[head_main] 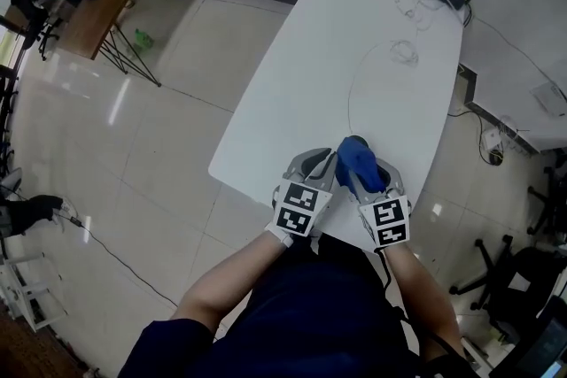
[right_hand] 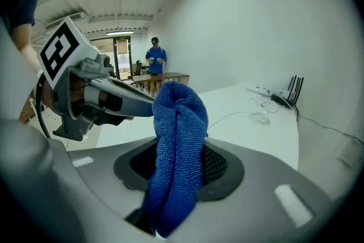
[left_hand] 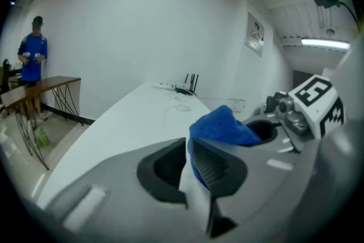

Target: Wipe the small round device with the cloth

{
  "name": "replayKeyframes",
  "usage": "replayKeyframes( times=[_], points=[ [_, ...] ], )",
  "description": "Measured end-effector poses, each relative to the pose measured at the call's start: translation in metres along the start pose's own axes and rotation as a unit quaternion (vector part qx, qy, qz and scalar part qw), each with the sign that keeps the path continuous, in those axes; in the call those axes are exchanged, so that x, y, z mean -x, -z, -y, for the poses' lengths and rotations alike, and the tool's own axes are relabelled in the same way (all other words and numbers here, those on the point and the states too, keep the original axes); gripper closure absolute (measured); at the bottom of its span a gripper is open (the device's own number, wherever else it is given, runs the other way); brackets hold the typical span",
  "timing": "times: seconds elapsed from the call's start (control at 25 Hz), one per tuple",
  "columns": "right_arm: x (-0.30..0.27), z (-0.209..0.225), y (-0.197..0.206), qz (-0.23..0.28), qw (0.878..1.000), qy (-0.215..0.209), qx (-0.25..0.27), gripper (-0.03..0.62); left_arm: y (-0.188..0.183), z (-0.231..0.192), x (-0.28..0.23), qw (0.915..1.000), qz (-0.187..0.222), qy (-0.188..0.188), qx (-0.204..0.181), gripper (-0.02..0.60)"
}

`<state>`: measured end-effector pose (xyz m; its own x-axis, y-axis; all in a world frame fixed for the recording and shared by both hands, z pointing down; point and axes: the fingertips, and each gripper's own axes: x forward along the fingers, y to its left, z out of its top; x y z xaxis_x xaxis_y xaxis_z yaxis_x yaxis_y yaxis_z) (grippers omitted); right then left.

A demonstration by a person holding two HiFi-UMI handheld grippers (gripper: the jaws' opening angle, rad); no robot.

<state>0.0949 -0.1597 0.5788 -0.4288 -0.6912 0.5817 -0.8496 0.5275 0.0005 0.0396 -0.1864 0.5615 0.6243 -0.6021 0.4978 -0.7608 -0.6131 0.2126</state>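
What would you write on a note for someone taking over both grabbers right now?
Left gripper: jaws nearly together on a thin white thing, probably the device; too little of it shows to be sure.
Right gripper: shut on the bunched blue cloth.
Where: both are over the near edge of the white table, with the cloth right beside the left gripper's tips.
Done: cloth and white thing are in the grippers.
Left: rub the cloth over the device. I cannot tell whether wiping has begun.
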Motion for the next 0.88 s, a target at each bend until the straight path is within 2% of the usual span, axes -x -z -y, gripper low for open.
replayKeyframes(
  times=[0.12, 0.24, 0.4, 0.52, 0.6, 0.76, 0.88],
  points=[
    [0.001, 0.016, 0.006, 0.014, 0.999, 0.002, -0.045, 0.434, 0.005, -0.005, 0.002, 0.9999, -0.011, -0.004, -0.004, 0.545],
    [0.009, 0.038, 0.008, 0.033, 0.991, -0.009, -0.13, 0.434, 0.006, -0.002, -0.001, 0.9998, -0.016, 0.004, -0.013, 0.558],
    [0.018, 0.068, 0.024, 0.041, 0.964, -0.037, -0.259, 0.434, 0.002, 0.01, -0.014, 0.9991, -0.02, 0.022, -0.029, 0.558],
    [0.016, 0.081, 0.047, 0.018, 0.947, -0.054, -0.316, 0.433, 0.002, 0.017, -0.027, 0.9983, -0.031, 0.031, -0.038, 0.544],
    [0.009, 0.084, 0.063, -0.01, 0.946, -0.06, -0.317, 0.433, 0.004, 0.021, -0.035, 0.9975, -0.041, 0.034, -0.047, 0.518],
    [-0.011, 0.076, 0.085, -0.074, 0.951, -0.073, -0.292, 0.433, 0.007, 0.025, -0.044, 0.9966, -0.049, 0.032, -0.057, 0.506],
    [-0.023, 0.069, 0.106, -0.15, 0.952, -0.064, -0.26, 0.433, 0.007, 0.026, -0.045, 0.9964, -0.048, 0.029, -0.063, 0.506]
  ],
)
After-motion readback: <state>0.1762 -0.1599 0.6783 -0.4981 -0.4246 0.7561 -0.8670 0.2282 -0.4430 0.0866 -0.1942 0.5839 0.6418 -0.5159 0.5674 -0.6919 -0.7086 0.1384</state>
